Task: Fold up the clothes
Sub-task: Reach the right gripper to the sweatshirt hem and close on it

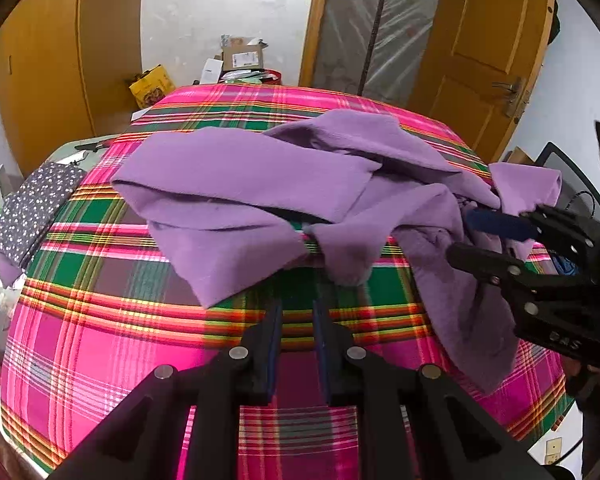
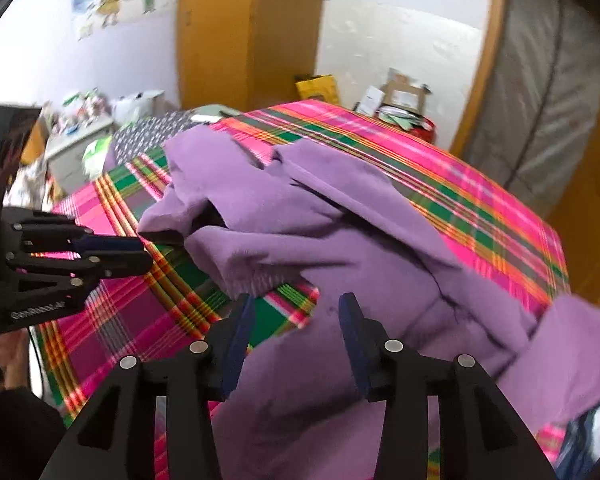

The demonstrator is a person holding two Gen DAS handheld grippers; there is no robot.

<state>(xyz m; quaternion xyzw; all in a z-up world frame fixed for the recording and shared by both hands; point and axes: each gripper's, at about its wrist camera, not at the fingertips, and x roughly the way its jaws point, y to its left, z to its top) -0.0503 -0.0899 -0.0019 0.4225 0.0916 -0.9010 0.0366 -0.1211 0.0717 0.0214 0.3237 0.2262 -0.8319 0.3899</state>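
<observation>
Right claw (image 2: 296,336) stands open at the bottom centre of its view, jaws apart with nothing pinched, above the near folds of the purple garment (image 2: 340,248), which lies crumpled across the plaid-covered desk (image 2: 480,208). Left claw (image 1: 296,336), bottom centre of its own view, holds its jaws narrowly parted and empty over bare plaid, the garment just beyond its tips. A dotted grey cloth (image 1: 36,208) lies at left; both claws tilt downward.
</observation>
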